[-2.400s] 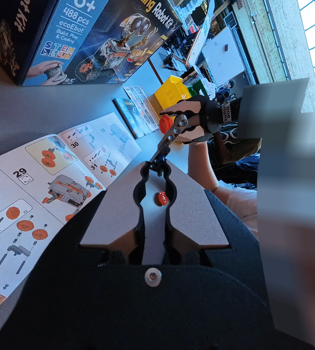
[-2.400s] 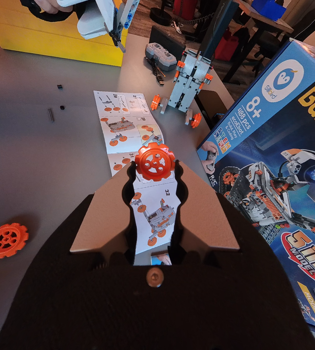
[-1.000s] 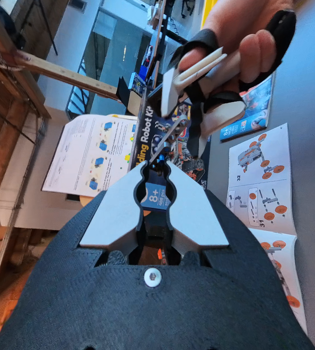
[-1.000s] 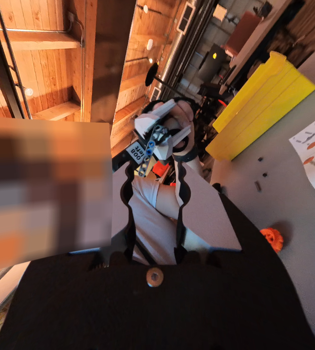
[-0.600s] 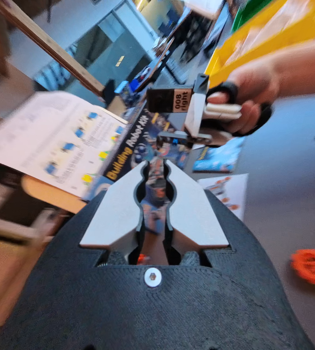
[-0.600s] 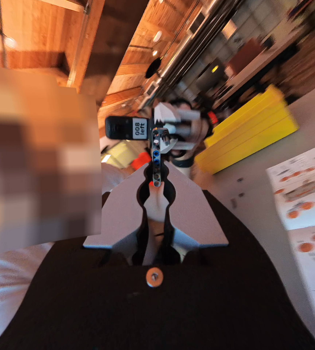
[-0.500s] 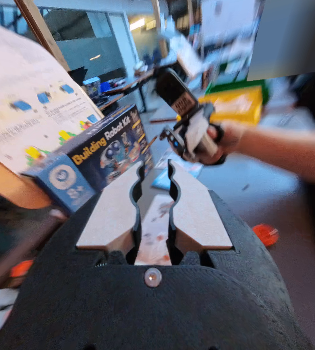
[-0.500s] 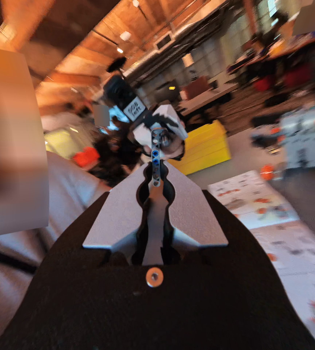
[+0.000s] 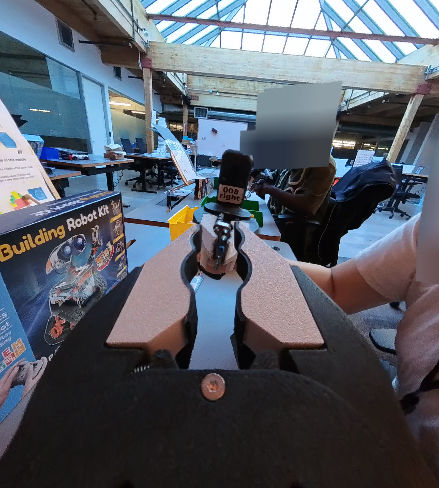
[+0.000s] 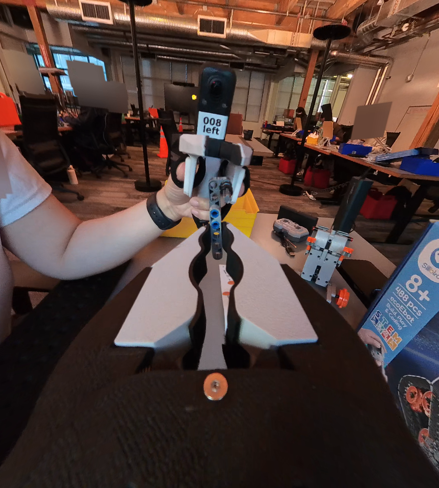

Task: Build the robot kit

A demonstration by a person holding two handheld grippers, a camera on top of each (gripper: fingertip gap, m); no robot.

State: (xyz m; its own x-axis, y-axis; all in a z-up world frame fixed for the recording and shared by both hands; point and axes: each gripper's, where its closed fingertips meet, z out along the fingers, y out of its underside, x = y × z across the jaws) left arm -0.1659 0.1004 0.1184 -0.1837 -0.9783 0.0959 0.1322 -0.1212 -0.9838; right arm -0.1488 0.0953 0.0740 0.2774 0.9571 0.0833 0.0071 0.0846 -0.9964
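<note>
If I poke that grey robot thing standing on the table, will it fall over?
Probably. The grey model stands tall and narrow on the table, so a high push would likely tip it. It looks clipped together from small pieces, so the orange wheel might pop off.

black gripper bodies (image 9: 213,422) | pale fingers (image 10: 165,303) | white sleeve (image 10: 15,190)
</note>
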